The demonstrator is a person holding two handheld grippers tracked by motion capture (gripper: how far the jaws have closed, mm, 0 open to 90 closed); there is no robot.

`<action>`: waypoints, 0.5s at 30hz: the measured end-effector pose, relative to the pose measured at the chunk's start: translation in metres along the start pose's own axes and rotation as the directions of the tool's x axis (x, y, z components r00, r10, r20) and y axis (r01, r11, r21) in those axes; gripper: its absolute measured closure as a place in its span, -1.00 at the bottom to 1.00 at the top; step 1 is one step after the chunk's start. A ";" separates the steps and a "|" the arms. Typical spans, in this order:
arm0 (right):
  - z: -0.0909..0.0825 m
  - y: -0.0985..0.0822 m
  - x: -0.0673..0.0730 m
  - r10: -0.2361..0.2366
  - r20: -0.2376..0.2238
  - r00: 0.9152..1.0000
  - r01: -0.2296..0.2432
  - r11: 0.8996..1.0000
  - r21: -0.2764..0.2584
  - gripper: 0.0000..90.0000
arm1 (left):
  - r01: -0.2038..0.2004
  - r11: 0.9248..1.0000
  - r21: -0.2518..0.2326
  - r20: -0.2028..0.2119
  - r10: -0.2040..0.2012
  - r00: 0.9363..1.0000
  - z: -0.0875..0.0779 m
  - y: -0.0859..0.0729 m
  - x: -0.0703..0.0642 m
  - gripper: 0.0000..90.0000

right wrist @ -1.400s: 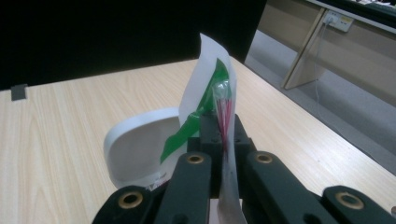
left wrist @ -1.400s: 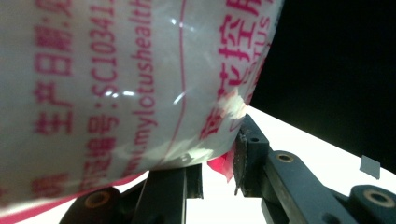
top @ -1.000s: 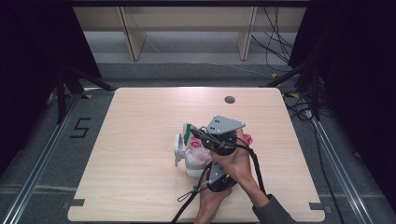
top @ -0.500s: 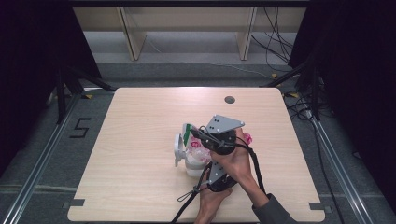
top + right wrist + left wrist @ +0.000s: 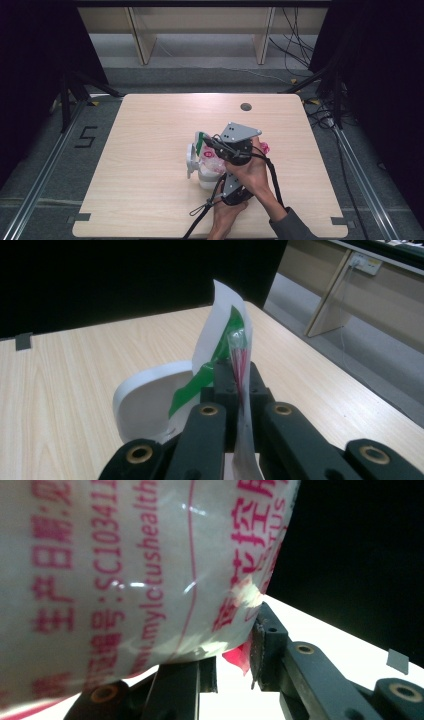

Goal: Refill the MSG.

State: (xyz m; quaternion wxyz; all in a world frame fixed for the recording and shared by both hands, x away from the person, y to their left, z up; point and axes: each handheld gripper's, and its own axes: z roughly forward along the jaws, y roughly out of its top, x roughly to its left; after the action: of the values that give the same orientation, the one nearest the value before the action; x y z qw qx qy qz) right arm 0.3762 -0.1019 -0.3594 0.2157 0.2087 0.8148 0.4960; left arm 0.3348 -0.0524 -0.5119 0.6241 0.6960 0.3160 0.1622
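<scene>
From the high view, the worktop [image 5: 150,150] is a pale wood-grain top with a small dark round hole [image 5: 245,106] near the far edge. It sits on grey floor with metal rails either side, a "5" marked on the floor [image 5: 85,137] to the left, and light wooden shelving legs plus loose cables at the back. Everything else around is pretty dark. The white container [image 5: 204,172] stands right of centre toward the near edge, upright as far as I can tell, with its round white lid [image 5: 191,157] flipped open to the left. The right tool [image 5: 206,140] comes in over it, grey plate on top, and the left tool [image 5: 226,186] sits just below, near the base.

Left gripper view: the container's clear wrap [image 5: 125,570] with red print looms right up close, and its long axis seems to run up and down in the frame. The two black jaws press on its lower part, so the left tool is clamped on the container.

Right gripper view: jaws are squeezed together on a thin sheet, a white seal film with a green stripe [image 5: 220,350] standing up and pointing away from the camera. The white lid [image 5: 150,400] sits just behind to the left, on edge over the worktop [image 5: 65,385].
</scene>
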 end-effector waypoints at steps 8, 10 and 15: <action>0.002 0.001 0.002 -0.042 -0.003 0.999 0.042 0.999 0.008 1.00 | 0.052 0.997 -0.050 0.018 -0.051 0.999 0.002 0.000 -0.004 0.67; 0.002 0.001 0.002 -0.010 -0.016 1.000 0.011 1.000 0.017 1.00 | 0.064 0.996 -0.061 0.020 -0.063 0.998 0.003 0.000 -0.004 0.67; 0.003 0.001 -0.001 -0.029 -0.009 1.000 0.029 1.000 0.006 1.00 | 0.114 0.988 -0.105 0.020 -0.113 0.993 0.006 0.000 -0.008 0.67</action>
State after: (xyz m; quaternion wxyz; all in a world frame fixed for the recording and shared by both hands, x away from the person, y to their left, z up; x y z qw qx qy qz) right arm 0.3787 -0.1003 -0.3596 0.2185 0.1955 0.8201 0.4915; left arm 0.3325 -0.0622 -0.5116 0.6705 0.6439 0.3417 0.1382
